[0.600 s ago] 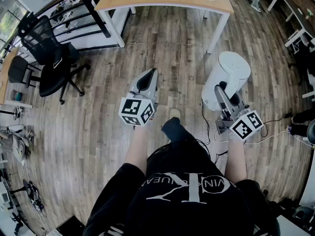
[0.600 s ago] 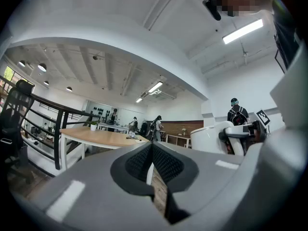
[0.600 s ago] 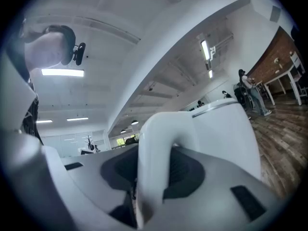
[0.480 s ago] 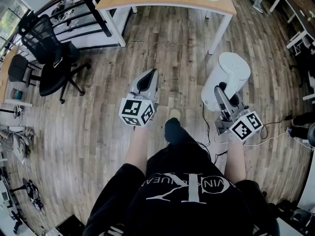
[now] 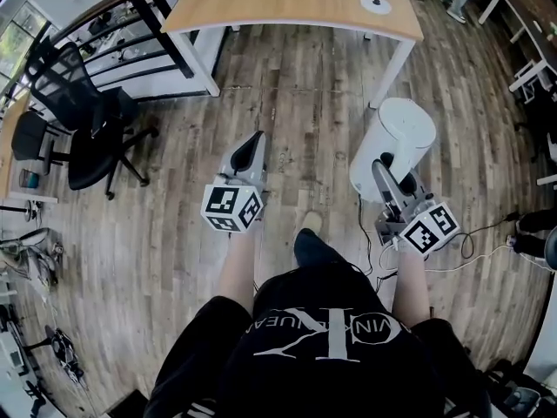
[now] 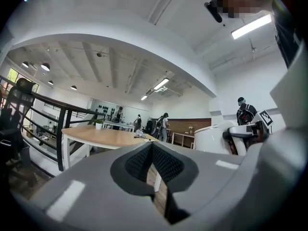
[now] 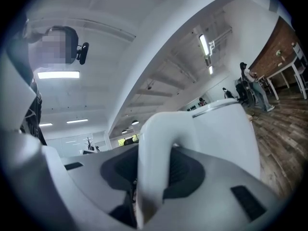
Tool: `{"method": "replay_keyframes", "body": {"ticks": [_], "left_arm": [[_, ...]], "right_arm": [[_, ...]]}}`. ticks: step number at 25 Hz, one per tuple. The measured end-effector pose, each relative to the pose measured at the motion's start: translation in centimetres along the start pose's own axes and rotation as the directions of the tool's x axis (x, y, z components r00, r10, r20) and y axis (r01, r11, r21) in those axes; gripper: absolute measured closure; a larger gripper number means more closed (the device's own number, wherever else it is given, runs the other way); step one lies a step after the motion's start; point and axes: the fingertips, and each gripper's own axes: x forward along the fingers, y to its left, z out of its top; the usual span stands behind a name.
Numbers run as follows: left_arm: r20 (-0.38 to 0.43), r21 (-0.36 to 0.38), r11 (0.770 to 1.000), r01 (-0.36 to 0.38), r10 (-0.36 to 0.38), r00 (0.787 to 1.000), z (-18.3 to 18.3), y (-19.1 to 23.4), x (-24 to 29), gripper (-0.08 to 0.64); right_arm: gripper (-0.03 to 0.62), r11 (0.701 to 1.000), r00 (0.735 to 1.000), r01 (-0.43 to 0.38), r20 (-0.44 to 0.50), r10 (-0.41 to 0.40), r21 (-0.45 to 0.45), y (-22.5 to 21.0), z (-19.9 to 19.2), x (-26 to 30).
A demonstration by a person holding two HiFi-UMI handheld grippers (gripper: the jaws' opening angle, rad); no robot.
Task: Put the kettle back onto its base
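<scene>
**Head view.** The table [image 5: 287,3] and the round white base [image 5: 376,5] lying on it are seen slightly lower in the picture than half a second ago, so the table has been approached a little. The kettle [image 5: 396,138] is carried above the floor [image 5: 296,103], short of the table's near edge and toward its right end. It is grasped by its handle in the right hand-held gripper [image 5: 389,165]. The base lies toward the table's far side, well apart from the kettle. The task is therefore judged to be at the carrying stage, with the setting-down not yet done. The left hand-held gripper [image 5: 254,139] is held level before the table's middle. One kettle, one base and two hand-held grippers are counted, along with two black office chairs [image 5: 87,138] to the left of the table.

**Left gripper view.** The dark pads are seen clenched together at their tips, with nothing between them. The table is seen ahead, and the kettle to the right of it.

**Right gripper view.** The white handle [image 7: 154,162] is clamped between the dark pads, and the kettle's body rises just behind it.
</scene>
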Motion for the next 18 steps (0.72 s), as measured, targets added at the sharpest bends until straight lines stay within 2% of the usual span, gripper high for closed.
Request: {"method": "replay_keyframes", "body": {"ticks": [7,18], "left_arm": [[-0.011,0.008,1.000,0.020,-0.020,1.000,1.1,1.9,5.8,0.551],[0.019,0.018,0.998,0.066,-0.066,0.998,2.8,4.6,14.6,0.551]], "right_arm": [[0.460,1.000,1.000,0.012,0.004,-0.012,0.004,-4.2,1.8,3.7],[0.460,1.000,0.999,0.022,0.038,-0.022,-0.018,-9.2,4.4,8.5]]}}
